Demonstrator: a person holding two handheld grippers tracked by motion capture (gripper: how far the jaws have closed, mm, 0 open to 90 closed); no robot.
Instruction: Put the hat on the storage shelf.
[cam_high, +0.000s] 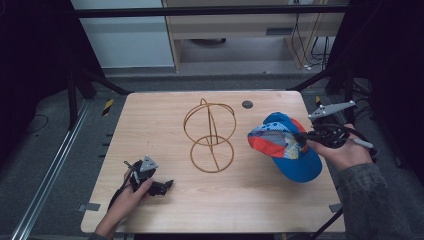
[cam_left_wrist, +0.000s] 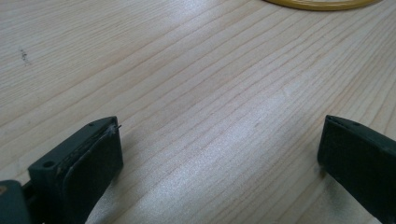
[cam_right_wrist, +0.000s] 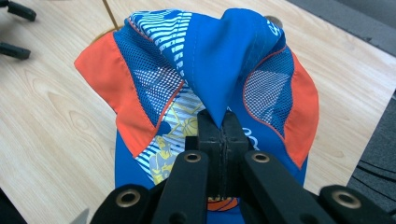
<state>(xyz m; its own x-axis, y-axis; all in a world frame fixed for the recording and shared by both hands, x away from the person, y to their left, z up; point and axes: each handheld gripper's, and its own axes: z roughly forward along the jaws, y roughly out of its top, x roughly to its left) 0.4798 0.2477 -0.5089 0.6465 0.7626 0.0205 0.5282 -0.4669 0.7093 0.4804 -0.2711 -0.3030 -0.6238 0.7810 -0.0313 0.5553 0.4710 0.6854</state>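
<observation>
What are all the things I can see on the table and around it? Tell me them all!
cap: one, blue with orange and white patterned panels, right side of the table, pinched by the right gripper
wire stand: one, golden yellow, hoops on a ring base, middle of the table
table: one, light wood
round disc: one, grey, far edge of the table
left gripper: one, black, open, low over bare wood, front left
right gripper: one, black, shut on cap fabric

Wire ring stand (cam_high: 210, 136) upright mid-desk, blocking the straight path between the two sides, bare desk (cam_high: 240, 195) open along the near edge, cap (cam_high: 287, 145) filling the right side, left claw (cam_high: 167, 185) low over bare wood, ring stand's base just ahead.
</observation>
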